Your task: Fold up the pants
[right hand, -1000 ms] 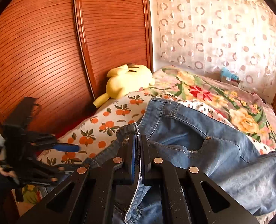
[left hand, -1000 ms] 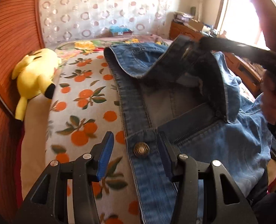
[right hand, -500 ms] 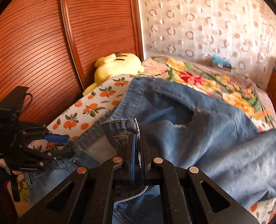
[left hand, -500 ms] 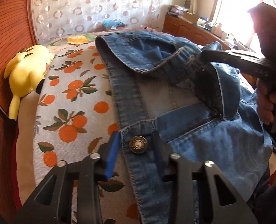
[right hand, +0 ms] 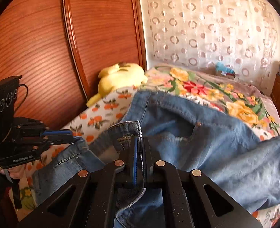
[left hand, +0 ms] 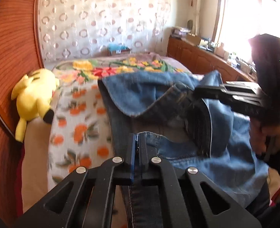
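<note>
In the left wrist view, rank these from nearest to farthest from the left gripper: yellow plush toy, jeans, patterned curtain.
1. jeans: clamped in the left gripper.
2. yellow plush toy: left, beside the wooden panel.
3. patterned curtain: behind the bed.

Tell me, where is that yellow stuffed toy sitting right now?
The yellow stuffed toy lies at the bed's left edge in both views, against the wooden wardrobe door, left of the jeans on the orange-print sheet.
</note>
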The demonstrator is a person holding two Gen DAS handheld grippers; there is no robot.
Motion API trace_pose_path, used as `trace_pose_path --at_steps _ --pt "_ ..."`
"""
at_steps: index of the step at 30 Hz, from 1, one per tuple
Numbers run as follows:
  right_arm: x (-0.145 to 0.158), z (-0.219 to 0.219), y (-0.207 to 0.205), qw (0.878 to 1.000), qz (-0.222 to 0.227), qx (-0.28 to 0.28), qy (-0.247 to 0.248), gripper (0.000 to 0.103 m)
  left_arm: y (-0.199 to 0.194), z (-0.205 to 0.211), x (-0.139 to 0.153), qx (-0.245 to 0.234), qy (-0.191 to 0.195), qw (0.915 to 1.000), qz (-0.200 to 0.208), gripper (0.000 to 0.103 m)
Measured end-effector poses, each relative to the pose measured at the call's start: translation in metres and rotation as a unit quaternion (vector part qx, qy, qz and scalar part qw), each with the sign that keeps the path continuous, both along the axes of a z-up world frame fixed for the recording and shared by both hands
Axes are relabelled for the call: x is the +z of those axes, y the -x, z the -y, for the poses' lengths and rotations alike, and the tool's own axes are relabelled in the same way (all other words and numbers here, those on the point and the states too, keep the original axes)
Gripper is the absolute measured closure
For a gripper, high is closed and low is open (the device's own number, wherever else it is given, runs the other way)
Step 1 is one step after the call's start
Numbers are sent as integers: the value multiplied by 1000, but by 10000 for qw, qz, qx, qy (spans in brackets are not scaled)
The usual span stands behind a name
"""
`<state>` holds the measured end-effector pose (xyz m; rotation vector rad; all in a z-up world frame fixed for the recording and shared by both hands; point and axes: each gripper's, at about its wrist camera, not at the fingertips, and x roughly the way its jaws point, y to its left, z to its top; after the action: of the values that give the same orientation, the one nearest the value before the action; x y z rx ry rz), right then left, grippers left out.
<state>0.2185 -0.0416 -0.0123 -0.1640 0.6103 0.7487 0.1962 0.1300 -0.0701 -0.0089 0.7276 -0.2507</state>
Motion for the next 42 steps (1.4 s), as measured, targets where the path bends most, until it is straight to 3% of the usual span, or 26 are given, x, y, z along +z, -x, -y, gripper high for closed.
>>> trace_pose_path --at_steps 5,8,13,16,21,24,30,34,42 --pt "25 0 -1 9996 228 -12 -185 99 -46 4 1 190 -152 9997 -66 101" --pt "32 -6 1 9992 239 62 -320 99 -66 1 -22 283 -362 9976 -527 101" --pt "11 -28 12 9983 -33 502 -303 99 -41 -15 -35 404 -267 9972 -571 100" --pt "-7 -40 10 9959 -397 781 -218 99 -17 -36 -33 555 -20 9969 -552 84" --pt "-17 -41 8 9929 -631 1006 -72 94 8 -43 -28 545 -87 9977 -392 61" --pt "-8 -28 10 9941 -545 922 -138 87 12 -42 -23 563 -59 9980 -297 57" --pt "8 24 23 9984 -332 414 -195 86 9 -15 -16 230 -6 9996 -156 56" --pt "11 78 40 9999 -90 -108 20 86 0 10 -18 -29 -67 9998 -166 56" --pt "-8 193 67 9917 -17 -1190 485 85 -16 36 -24 -308 -269 9990 -184 56"
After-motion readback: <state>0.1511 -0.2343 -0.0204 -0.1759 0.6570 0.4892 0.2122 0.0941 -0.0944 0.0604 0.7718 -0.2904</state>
